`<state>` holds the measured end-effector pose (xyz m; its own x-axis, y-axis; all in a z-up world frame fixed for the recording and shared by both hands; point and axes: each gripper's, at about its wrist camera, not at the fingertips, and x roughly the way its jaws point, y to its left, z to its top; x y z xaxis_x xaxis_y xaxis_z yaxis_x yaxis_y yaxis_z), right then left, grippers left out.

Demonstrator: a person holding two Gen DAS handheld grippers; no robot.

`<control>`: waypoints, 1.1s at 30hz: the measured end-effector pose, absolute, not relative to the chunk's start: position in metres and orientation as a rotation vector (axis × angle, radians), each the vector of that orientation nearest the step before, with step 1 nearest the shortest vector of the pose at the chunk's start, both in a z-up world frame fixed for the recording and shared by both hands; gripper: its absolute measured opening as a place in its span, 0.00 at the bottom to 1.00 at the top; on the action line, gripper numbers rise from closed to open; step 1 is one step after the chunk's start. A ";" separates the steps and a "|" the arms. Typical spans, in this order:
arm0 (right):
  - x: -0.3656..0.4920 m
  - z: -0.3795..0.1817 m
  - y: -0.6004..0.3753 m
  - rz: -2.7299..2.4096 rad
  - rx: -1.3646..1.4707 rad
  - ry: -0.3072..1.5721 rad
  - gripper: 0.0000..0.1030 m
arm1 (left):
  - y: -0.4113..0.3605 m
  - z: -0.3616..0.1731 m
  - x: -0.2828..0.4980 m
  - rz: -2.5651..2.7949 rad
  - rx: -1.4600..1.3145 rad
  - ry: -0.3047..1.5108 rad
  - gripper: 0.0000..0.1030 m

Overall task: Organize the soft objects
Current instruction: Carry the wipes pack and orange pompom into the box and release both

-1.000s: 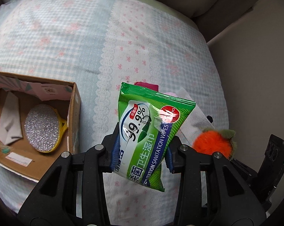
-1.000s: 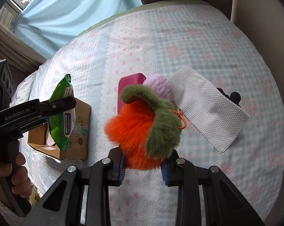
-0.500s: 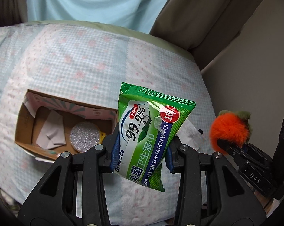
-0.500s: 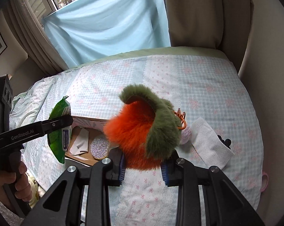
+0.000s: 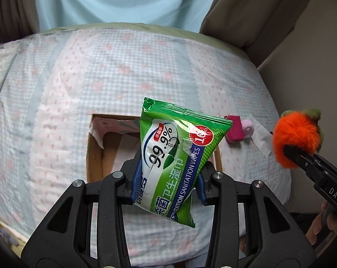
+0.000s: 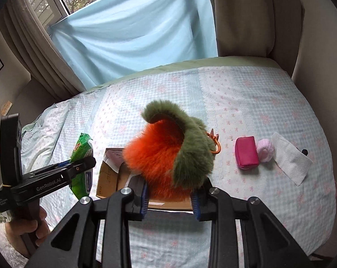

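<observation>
My left gripper (image 5: 167, 184) is shut on a green pack of sanitation wipes (image 5: 177, 154) and holds it in the air above the open cardboard box (image 5: 94, 151). My right gripper (image 6: 170, 197) is shut on a fluffy orange plush with a green top (image 6: 166, 154), also in the air over the box (image 6: 107, 178). From the left wrist view the plush (image 5: 295, 136) hangs at the right. From the right wrist view the wipes (image 6: 82, 156) and the left gripper (image 6: 79, 167) are at the left.
On the checked bedspread (image 6: 246, 102) lie a pink pouch (image 6: 246, 151), a pale pink ball (image 6: 265, 150) and a white paper towel (image 6: 290, 158), right of the box. A blue curtain (image 6: 134, 31) hangs behind the bed; a wall is at the right.
Both grippers have risen and pulled back from the bed with their loads. The box now lies under both grippers; the bed looks smaller and farther.
</observation>
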<state>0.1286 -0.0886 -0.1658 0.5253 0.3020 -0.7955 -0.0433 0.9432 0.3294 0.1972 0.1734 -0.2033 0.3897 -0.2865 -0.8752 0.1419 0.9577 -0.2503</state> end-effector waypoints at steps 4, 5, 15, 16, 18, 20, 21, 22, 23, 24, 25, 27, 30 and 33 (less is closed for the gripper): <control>0.130 -0.178 -0.045 0.195 0.302 1.046 0.27 | 0.198 -0.228 0.204 -0.286 -0.092 1.188 0.34; 0.131 -0.183 -0.035 0.194 0.300 1.063 0.27 | 0.202 -0.235 0.206 -0.288 -0.082 1.201 0.34; 0.158 -0.236 0.019 0.197 0.274 1.243 0.27 | 0.198 -0.288 0.231 -0.344 0.000 1.295 0.34; 0.163 -0.241 0.020 0.193 0.281 1.257 0.27 | 0.194 -0.292 0.235 -0.355 0.023 1.298 0.34; 0.175 -0.250 0.018 0.187 0.288 1.287 0.27 | 0.185 -0.300 0.244 -0.376 0.064 1.314 0.34; 0.190 -0.258 0.016 0.173 0.291 1.315 0.27 | 0.180 -0.309 0.250 -0.378 0.097 1.333 0.34; 0.197 -0.263 0.014 0.170 0.293 1.334 0.27 | 0.179 -0.314 0.254 -0.371 0.110 1.345 0.34; 0.203 -0.267 0.013 0.163 0.294 1.349 0.27 | 0.178 -0.319 0.257 -0.370 0.116 1.360 0.34; 0.208 -0.270 0.013 0.158 0.293 1.361 0.27 | 0.176 -0.324 0.260 -0.371 0.124 1.372 0.34; 0.212 -0.274 0.012 0.158 0.292 1.377 0.27 | 0.175 -0.328 0.261 -0.368 0.144 1.378 0.34; 0.216 -0.278 0.012 0.158 0.297 1.388 0.27 | 0.173 -0.334 0.263 -0.363 0.172 1.383 0.34; 0.223 -0.287 0.012 0.161 0.304 1.410 0.27 | 0.169 -0.346 0.265 -0.363 0.214 1.402 0.34; 0.231 -0.301 0.012 0.158 0.311 1.454 0.27 | 0.165 -0.362 0.268 -0.371 0.250 1.428 0.34; 0.237 -0.313 0.012 0.152 0.324 1.480 0.34 | 0.159 -0.370 0.268 -0.378 0.289 1.431 0.42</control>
<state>0.2374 0.0122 -0.3130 0.0912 0.2968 -0.9506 0.0971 0.9474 0.3051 0.2680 0.1585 -0.3704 0.0969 -0.0796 -0.9921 0.4207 0.9066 -0.0317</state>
